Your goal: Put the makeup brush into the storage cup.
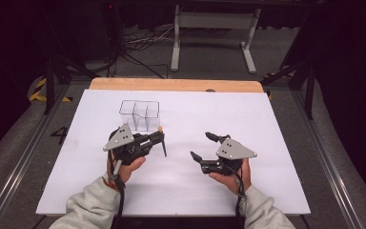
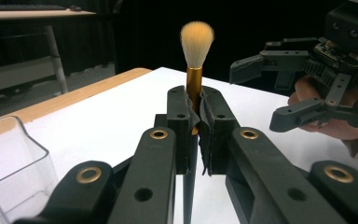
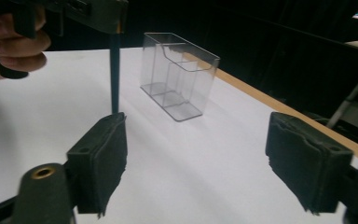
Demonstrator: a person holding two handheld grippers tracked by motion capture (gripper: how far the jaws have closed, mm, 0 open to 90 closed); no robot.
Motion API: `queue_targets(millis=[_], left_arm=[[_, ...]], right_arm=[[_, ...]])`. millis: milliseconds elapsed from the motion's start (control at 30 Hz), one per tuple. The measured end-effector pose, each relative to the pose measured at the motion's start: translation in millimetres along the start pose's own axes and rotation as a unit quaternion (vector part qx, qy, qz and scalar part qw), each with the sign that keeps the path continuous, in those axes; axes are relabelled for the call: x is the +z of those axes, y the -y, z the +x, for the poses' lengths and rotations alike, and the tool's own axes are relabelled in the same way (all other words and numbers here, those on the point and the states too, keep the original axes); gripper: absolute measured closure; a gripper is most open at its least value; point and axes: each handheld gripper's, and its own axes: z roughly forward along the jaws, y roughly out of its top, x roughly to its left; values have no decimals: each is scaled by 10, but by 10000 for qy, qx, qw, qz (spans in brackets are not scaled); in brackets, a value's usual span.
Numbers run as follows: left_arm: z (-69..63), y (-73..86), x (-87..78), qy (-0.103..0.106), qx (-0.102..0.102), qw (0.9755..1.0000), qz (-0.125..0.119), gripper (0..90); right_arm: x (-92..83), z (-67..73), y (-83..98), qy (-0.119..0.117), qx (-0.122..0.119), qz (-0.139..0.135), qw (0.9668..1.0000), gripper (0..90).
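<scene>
Near the counter's (image 1: 267, 191) middle, the left tongs (image 2: 194, 114) pinched the brush (image 2: 196, 56) (light, stiff) below its ferrule; the right tongs (image 3: 196, 163) stood spread, empty.

Your high view looks down and forward over the white rectangular table (image 1: 181, 191); both gripper views sit low, sharing the clear plastic compartmented box (image 3: 179, 74).

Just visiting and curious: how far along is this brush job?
Done: the left gripper is clamped on the makeup brush, lifted, bristles up. In hand: the right gripper stands open, apart from the brush. Left, probably: putting the brush into the clear organizer, which has nothing in it yet.
</scene>
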Motion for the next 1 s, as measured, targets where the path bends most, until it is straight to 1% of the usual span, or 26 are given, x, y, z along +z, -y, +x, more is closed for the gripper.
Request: queue_targets(millis=[100,167,300,400,467,533,600,633,733,767,933,967,1000], left_arm=[[17,-7,-30,-38,30,10000,8,835],[22,-9,-40,-64,42,10000,-9,835],[41,-17,-73,-109,70,9999,15,835],[48,-22,-90,-160,93,9998,5,835],[56,-29,-101,-178,114,9998,4,835],[58,-35,-111,-202,106,9997,4,835],[65,-44,-118,-252,153,9996,10,835],[68,-50,-126,-283,178,9994,66,835],[70,-55,-133,-291,182,9994,32,835],[69,-58,-135,-308,194,9993,21,835],[86,-88,-161,-376,254,9990,55,835],[94,-99,-169,-424,291,9987,25,835],[94,-99,-169,-424,291,9987,25,835]], right_arm=[[-58,-32,34,216,-47,46,9997,154],[-97,-56,50,325,-79,12,9994,136],[-173,-96,80,458,-74,54,9989,122],[-239,-122,112,575,-137,82,9982,122],[-271,-140,132,595,-133,107,9981,113],[-308,-154,157,685,-142,147,9974,99],[-345,-167,182,776,-186,185,9966,99],[-365,-170,197,847,-199,196,9960,99],[-426,-189,241,929,-232,208,9952,105],[-453,-197,260,990,-237,220,9946,105],[-551,-244,324,1093,-186,252,9935,105],[-593,-265,349,1141,-133,246,9931,96],[-593,-265,349,1141,-133,246,9931,96]])
